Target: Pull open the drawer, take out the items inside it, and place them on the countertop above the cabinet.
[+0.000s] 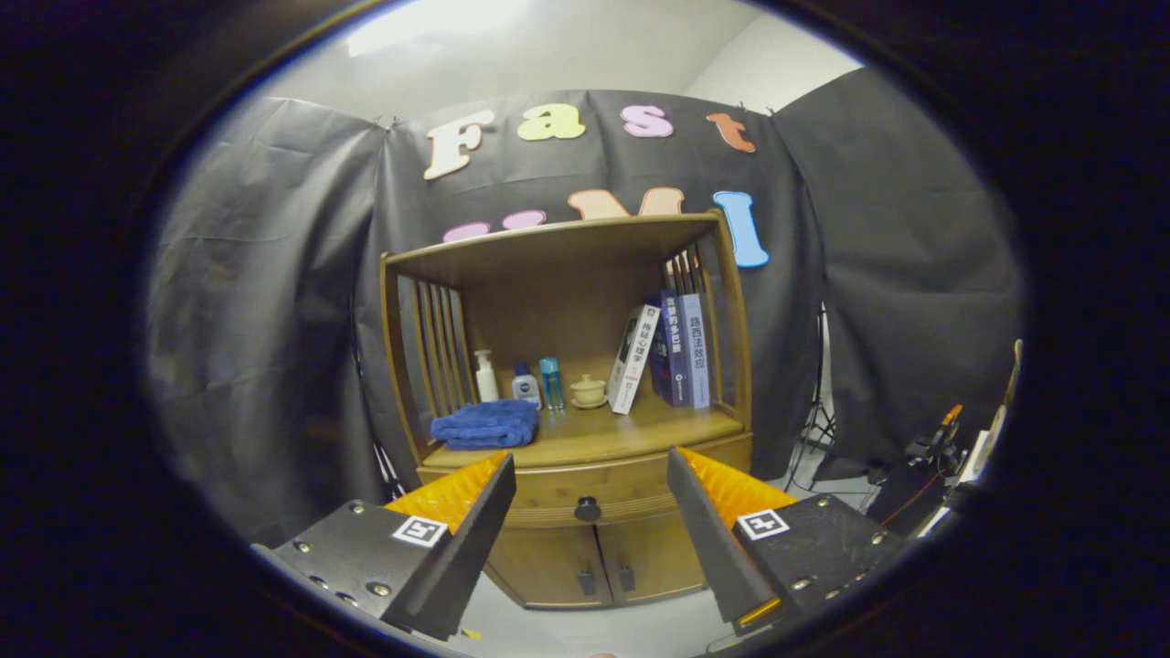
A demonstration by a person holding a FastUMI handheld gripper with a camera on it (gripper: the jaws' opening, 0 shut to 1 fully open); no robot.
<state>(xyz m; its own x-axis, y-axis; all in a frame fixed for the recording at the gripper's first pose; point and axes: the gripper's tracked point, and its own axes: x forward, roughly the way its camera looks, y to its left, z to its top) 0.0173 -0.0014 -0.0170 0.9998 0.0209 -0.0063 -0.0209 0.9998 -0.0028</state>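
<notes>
A wooden cabinet (567, 366) stands ahead against the black cloth wall. Its drawer (631, 489) is closed, with a dark round knob (587, 508) at its middle. The knob lies between my two fingers, some way beyond them. My gripper (590, 475) is open and holds nothing. The countertop (631, 429) above the drawer carries a folded blue towel (486, 425), small bottles (523, 382), a small lidded cup (589, 391) and several books (672, 352). What is inside the drawer is hidden.
Two small doors with dark handles (603, 578) sit below the drawer. A shelf roof and slatted sides enclose the countertop. To the right stand a stand's legs (818, 425) and equipment with wires (932, 457). Pale floor lies in front of the cabinet.
</notes>
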